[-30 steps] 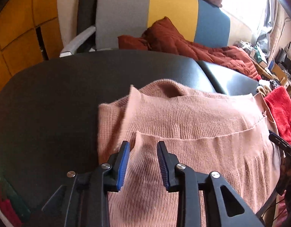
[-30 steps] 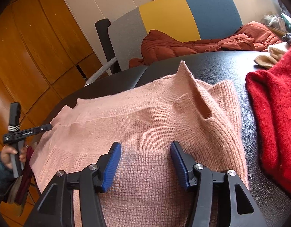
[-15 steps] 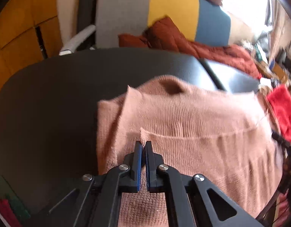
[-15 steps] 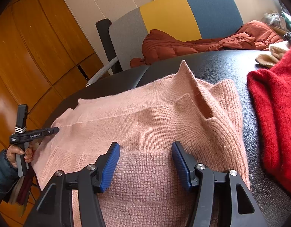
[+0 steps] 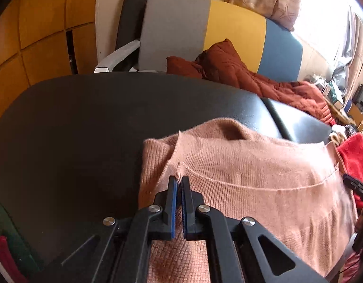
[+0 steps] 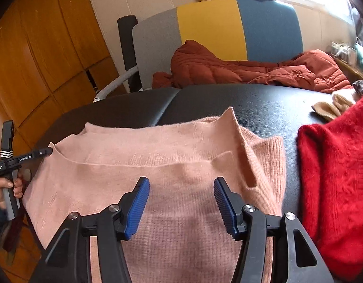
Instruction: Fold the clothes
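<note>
Left gripper (image 5: 178,181) fingers were pinched narrow on the hem edge of the pink sweater (image 5: 252,184), which lay flat on the black desk (image 5: 75,129). Right gripper (image 6: 181,188) hovered over the knit near its other side, fingers wide, gripping nothing. Probable step: grab the matching hem corner on the right, then lift both together and carry the fold over evenly; a lopsided lift would likely skew the crease. Keep the bite shallow, since knit stretches. Count: one pink sweater, one red garment (image 6: 335,176) just beside it, one rust jacket (image 6: 228,68) on the sofa behind, two grippers.
</note>
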